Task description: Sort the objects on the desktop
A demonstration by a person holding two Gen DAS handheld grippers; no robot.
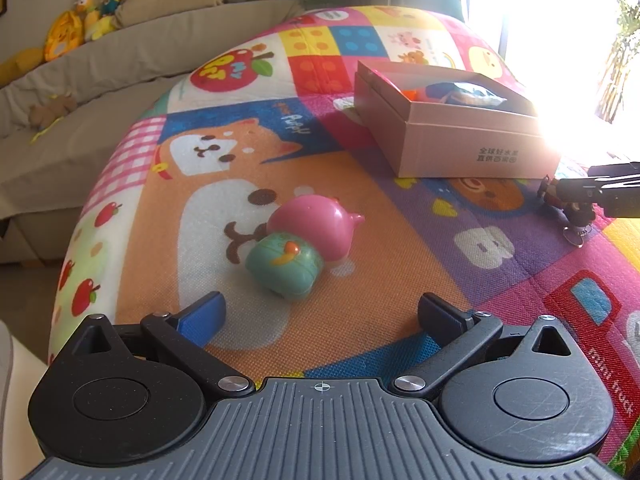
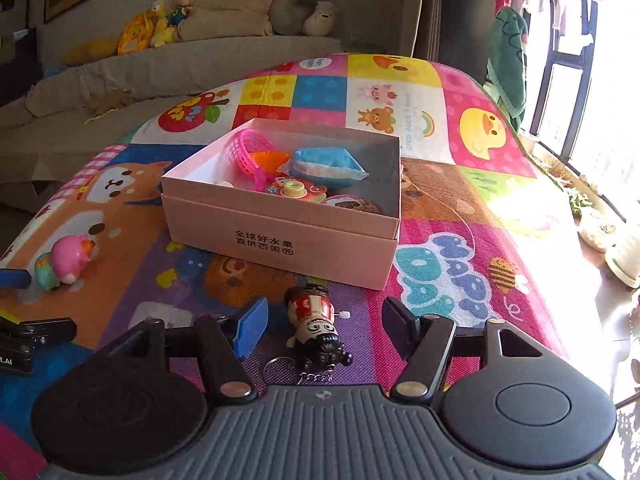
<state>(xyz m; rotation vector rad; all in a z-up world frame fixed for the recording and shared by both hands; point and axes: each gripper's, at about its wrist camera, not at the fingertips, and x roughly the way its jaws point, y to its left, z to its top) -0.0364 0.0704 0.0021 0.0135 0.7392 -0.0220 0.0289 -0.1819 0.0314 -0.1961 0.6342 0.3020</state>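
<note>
A pink and green toy figure (image 1: 301,244) lies on the play mat just ahead of my open, empty left gripper (image 1: 320,312). It also shows in the right wrist view (image 2: 64,262). A wind-up doll keychain (image 2: 316,326) lies between the fingers of my open right gripper (image 2: 324,320), untouched. The doll shows small in the left wrist view (image 1: 568,208), where the right gripper (image 1: 600,192) reaches in from the right. A pink box (image 2: 280,236) holds a pink basket, a blue pouch and other toys; it shows in the left wrist view (image 1: 460,140) too.
The colourful cartoon mat (image 1: 360,208) covers the surface and drops off at its left edge. A beige sofa (image 2: 160,64) with plush toys stands behind. Bright window glare (image 1: 560,20) fills the right side. The left gripper (image 2: 16,328) shows at the left edge.
</note>
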